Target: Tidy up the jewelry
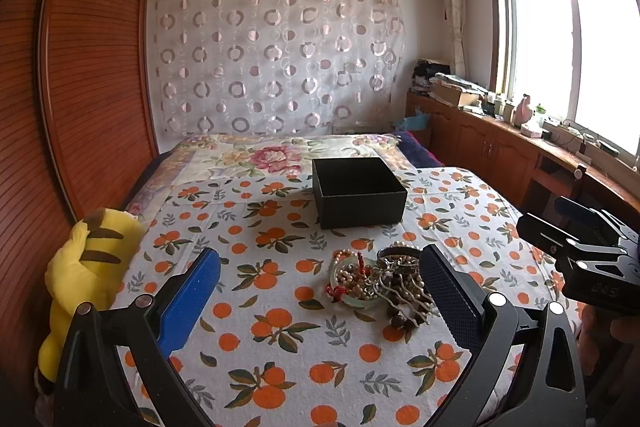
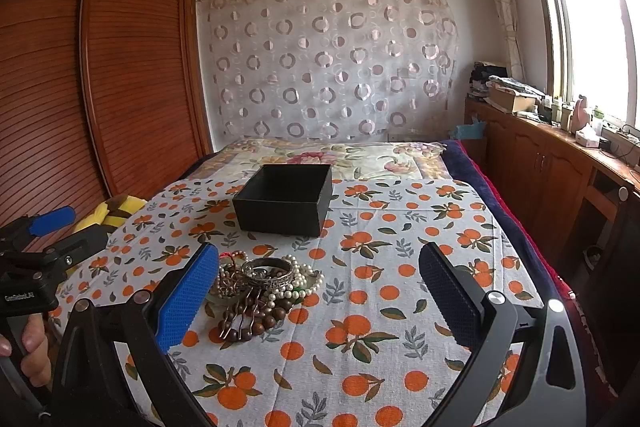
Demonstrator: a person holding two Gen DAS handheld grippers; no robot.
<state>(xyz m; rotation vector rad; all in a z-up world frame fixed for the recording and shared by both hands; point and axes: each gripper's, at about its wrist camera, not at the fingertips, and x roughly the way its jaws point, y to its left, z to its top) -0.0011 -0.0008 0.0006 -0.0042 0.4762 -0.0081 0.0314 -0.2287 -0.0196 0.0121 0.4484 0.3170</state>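
Blue-padded fingers frame the bottom of my left wrist view: my left gripper is spread wide with nothing between the pads, hovering over the orange-print cloth. My right gripper is equally wide apart and empty. I take the jewelry pile as my landmark. From the left wrist it sits just inside my right-hand pad, toward the far end of the fingers; from the right wrist the same pile lies close against my left-hand pad, and I cannot tell whether pad and beads touch.

Within the pile I make out a silver bangle lying on top, pearl strands on its window side, dark wooden beads spilling toward me, and a pale green ring with red cord under the heap.

Beyond the pile, well apart from it, stands an open black box, upright on the cloth; its inside looks dark and I cannot see contents. Left of the pile, off the cloth's edge, lies a yellow plush toy against the wooden wardrobe. A hand grips the left tool's handle.
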